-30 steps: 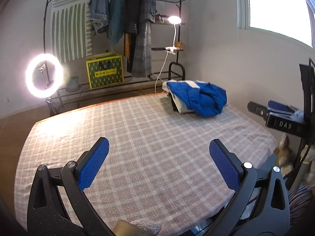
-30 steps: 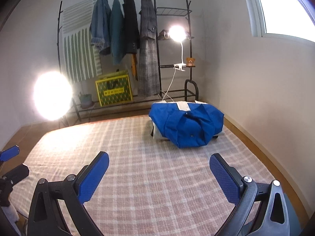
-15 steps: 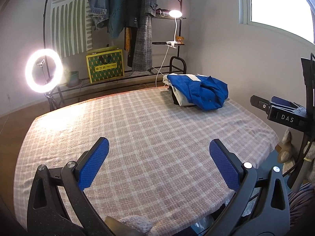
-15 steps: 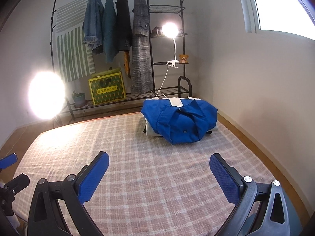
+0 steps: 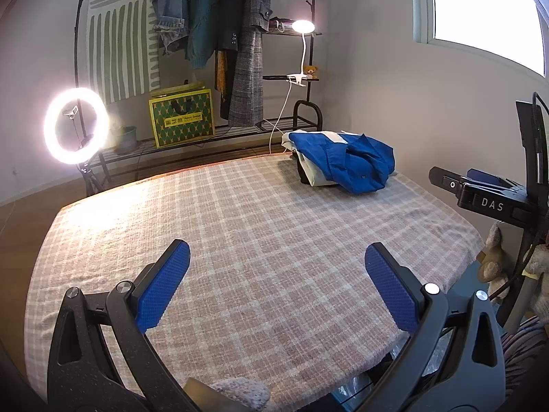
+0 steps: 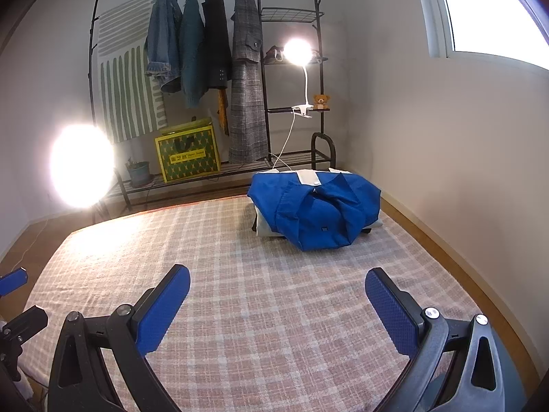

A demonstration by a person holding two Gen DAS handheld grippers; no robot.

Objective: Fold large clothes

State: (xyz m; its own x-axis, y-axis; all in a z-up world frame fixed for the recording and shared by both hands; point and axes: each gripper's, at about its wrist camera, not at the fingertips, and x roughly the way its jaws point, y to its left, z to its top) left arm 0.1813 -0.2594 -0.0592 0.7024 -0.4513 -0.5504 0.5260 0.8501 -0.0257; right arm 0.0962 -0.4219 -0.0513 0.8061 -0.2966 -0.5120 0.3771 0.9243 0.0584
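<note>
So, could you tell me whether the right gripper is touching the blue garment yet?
Apart. In the right wrist view the open right gripper has bare plaid cloth between its fingertips and the blue garment.

Sharp focus, heavy fisheye bending and dark corners; ring light (image 6: 81, 166) blows out, clip lamp (image 6: 298, 52) flares, window (image 5: 487, 10) overexposed.

Bed (image 6: 274, 292) in front, pile of clothes (image 6: 315, 213) on its far right corner. Garment rack (image 6: 206, 68) behind the bed along the back wall, box (image 6: 187, 154) and plant pot (image 6: 139, 171) on its low shelf. Ring light (image 5: 76, 125) left of the rack, clip lamp (image 6: 298, 51) on its right side. Window (image 5: 487, 10) upper right.
</note>
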